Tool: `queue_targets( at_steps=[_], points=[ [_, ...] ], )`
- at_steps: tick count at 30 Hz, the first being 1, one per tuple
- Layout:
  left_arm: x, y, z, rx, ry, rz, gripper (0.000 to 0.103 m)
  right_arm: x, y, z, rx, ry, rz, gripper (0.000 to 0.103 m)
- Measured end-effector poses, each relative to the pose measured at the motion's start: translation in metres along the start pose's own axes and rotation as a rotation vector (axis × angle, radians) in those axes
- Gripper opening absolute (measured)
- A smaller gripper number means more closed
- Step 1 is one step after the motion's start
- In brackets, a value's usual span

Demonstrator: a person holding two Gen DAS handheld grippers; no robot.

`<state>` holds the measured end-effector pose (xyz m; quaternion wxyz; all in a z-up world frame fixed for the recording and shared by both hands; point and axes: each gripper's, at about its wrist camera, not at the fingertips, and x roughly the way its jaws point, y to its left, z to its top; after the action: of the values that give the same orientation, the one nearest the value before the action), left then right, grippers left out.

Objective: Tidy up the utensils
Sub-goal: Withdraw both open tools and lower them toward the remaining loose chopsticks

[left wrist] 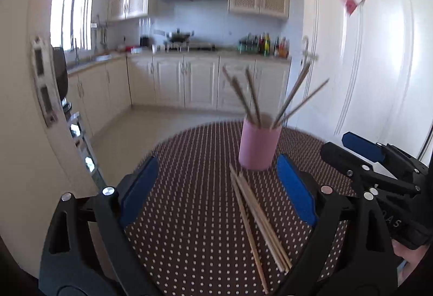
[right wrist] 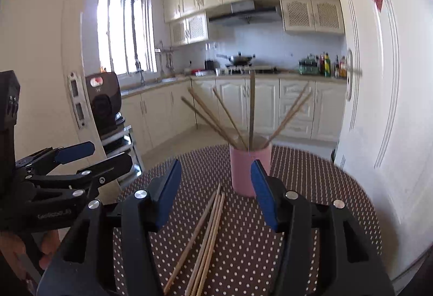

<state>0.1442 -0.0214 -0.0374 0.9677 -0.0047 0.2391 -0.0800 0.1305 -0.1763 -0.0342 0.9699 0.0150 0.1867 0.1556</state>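
Observation:
A pink cup stands on the round table with several wooden chopsticks fanned out of it. Several loose chopsticks lie flat on the dotted cloth in front of the cup. My left gripper hovers above them, open wide, with nothing between its blue pads. My right gripper is open too, above the loose sticks and just short of the cup, its blue pads empty. Each gripper shows at the edge of the other's view: the right gripper, the left gripper.
The table wears a brown cloth with white dots, and its far edge curves just behind the cup. A white door stands at the right. A black appliance sits on a rack at the left. Kitchen cabinets lie beyond.

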Motion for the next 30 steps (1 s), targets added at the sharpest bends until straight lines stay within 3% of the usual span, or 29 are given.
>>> queue_targets(
  at_steps=[11,13,16,23,30],
  points=[
    [0.087,0.005,-0.033,-0.082,0.358,-0.055,0.087,0.053,-0.032,-0.039,0.113,0.241,0.000,0.051],
    [0.101,0.003,-0.038,-0.091,0.413,-0.047,0.081,0.062,-0.038,-0.045,0.136,0.281,0.002,0.051],
    [0.122,0.001,-0.048,-0.124,0.495,-0.075,0.065,0.074,-0.045,-0.053,0.167,0.336,0.025,0.051],
    [0.157,-0.007,-0.056,-0.130,0.594,-0.065,0.039,0.090,-0.057,-0.059,0.222,0.418,0.055,0.051],
    [0.180,-0.012,-0.050,-0.145,0.610,-0.055,0.038,0.109,-0.060,-0.058,0.248,0.473,0.094,0.051]
  ],
)
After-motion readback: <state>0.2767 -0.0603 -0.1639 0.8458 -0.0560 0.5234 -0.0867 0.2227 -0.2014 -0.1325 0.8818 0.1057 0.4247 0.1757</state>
